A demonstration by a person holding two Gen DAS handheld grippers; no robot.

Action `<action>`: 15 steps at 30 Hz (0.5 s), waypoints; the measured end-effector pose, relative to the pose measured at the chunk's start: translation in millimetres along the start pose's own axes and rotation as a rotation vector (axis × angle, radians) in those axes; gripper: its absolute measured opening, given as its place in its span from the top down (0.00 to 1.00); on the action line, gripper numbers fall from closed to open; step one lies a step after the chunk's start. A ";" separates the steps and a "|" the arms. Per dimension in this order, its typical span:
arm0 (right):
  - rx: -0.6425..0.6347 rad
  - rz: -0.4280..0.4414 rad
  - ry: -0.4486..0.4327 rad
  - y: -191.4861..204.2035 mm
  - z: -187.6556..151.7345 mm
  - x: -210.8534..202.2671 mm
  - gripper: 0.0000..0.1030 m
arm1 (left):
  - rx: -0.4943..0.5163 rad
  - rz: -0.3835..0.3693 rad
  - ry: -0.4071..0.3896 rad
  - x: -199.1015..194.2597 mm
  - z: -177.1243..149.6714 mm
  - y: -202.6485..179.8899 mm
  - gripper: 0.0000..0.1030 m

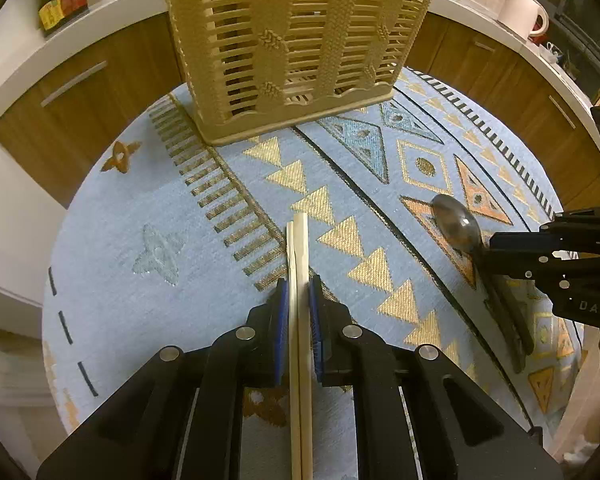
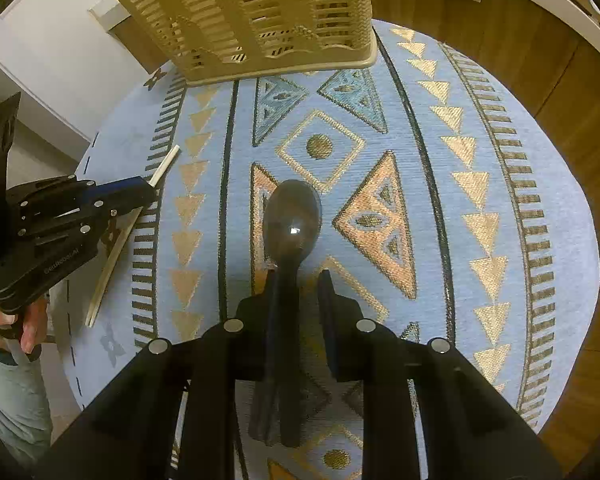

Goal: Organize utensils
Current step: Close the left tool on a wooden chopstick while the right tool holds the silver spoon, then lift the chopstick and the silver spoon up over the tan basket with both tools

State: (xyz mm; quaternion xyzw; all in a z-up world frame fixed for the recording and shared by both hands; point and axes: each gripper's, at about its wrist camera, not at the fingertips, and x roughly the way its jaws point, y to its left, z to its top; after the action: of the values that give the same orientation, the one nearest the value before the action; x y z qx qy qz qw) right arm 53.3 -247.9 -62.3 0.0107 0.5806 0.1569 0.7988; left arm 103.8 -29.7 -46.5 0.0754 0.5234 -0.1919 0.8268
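- The pair of pale wooden chopsticks is lying on the bench (round, under a blue woven cloth with gold triangles), and the left claw is clenching on them, its blue pads pressing the two sticks side by side.
- The spoon, dark and glossy with a rounded bowl and a thick black handle, is resting near the middle of the cloth; the right claw is straddling its neck, the left finger touching, the right one standing off with a clear gap, so it is not gripping yet.
- The beige slatted plastic caddy is standing upright at the far edge of the cloth, well apart from both utensils.
- Risks, as a judgement: the smooth, thin sticks are likely to scissor or slide apart if lifted unevenly; the spoon's curved neck is apt to pivot on closing; and the light caddy could be tipping if bumped at its rim.
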 end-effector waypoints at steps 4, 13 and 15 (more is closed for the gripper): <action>-0.013 -0.023 0.008 1.0 -1.2 -0.3 0.84 | 0.002 0.000 -0.002 -0.4 -1.4 0.8 0.91; 0.007 -0.048 0.029 -11.8 -1.3 -4.9 0.84 | 0.005 0.006 0.006 -0.4 -1.1 0.2 0.91; 0.005 -0.049 0.026 -10.4 -0.4 -3.7 0.83 | 0.010 0.010 0.009 0.4 -0.5 -0.8 0.91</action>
State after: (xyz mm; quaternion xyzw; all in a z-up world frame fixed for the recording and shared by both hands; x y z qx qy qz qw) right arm 54.4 -258.8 -61.1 -0.0037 0.5916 0.1359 0.7947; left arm 103.1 -30.4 -47.1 0.0828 0.5259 -0.1900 0.8249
